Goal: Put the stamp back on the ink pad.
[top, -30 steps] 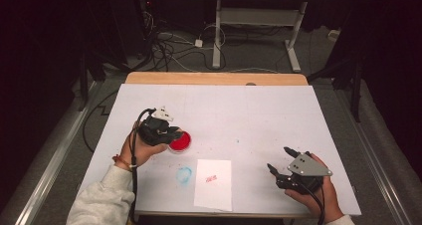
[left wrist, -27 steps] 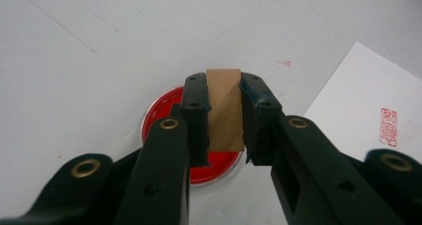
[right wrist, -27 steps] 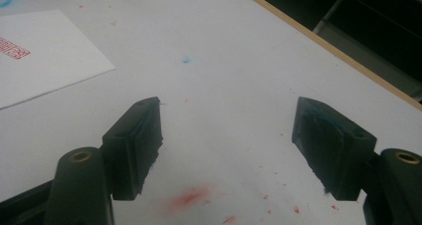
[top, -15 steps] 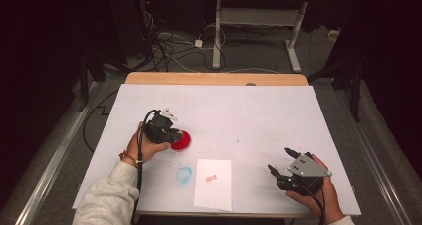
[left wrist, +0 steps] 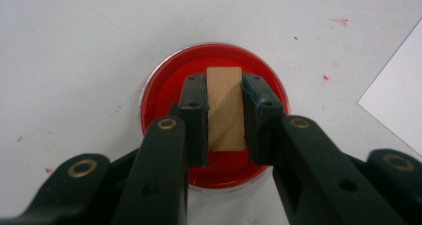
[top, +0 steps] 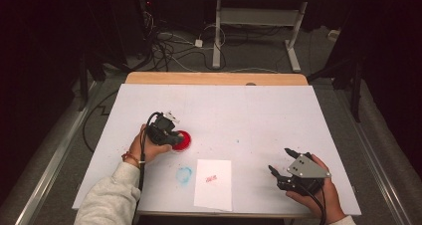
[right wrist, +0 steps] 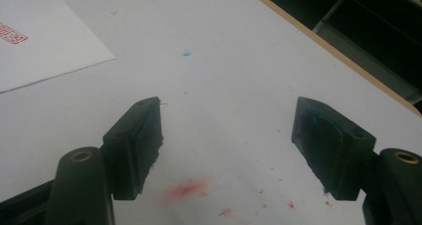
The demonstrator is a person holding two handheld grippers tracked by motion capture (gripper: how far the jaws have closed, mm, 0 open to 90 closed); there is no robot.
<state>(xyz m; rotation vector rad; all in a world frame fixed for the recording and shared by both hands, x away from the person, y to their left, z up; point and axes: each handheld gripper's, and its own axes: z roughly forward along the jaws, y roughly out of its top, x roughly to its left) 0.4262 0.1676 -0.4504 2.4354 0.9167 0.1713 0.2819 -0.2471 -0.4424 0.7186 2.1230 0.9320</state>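
The left hand-held gripper (left wrist: 225,93) is clenched on a wooden stamp block (left wrist: 225,108), its pads pressing the block's two long sides, and it holds the block straight over the red ink pad (left wrist: 164,85), a round dish that lies left of the surface's (top: 259,115) middle, nearer the left edge than the right. In the left gripper view the block's long axis runs along the jaws, toward the pad's centre, so the stamp face points down into the ink; whether it touches the ink I cannot tell. The left hand (top: 144,150) wraps the tool from the near-left, wrist bent so the jaws tip downward. The white paper sheet (top: 214,184), already bearing a red print, lies by the near edge, to the right of the pad and nearer the person, likely the next target. The right hand-held gripper (right wrist: 226,145) rests released near the near-right corner, well apart, jaws wide with nothing between them.
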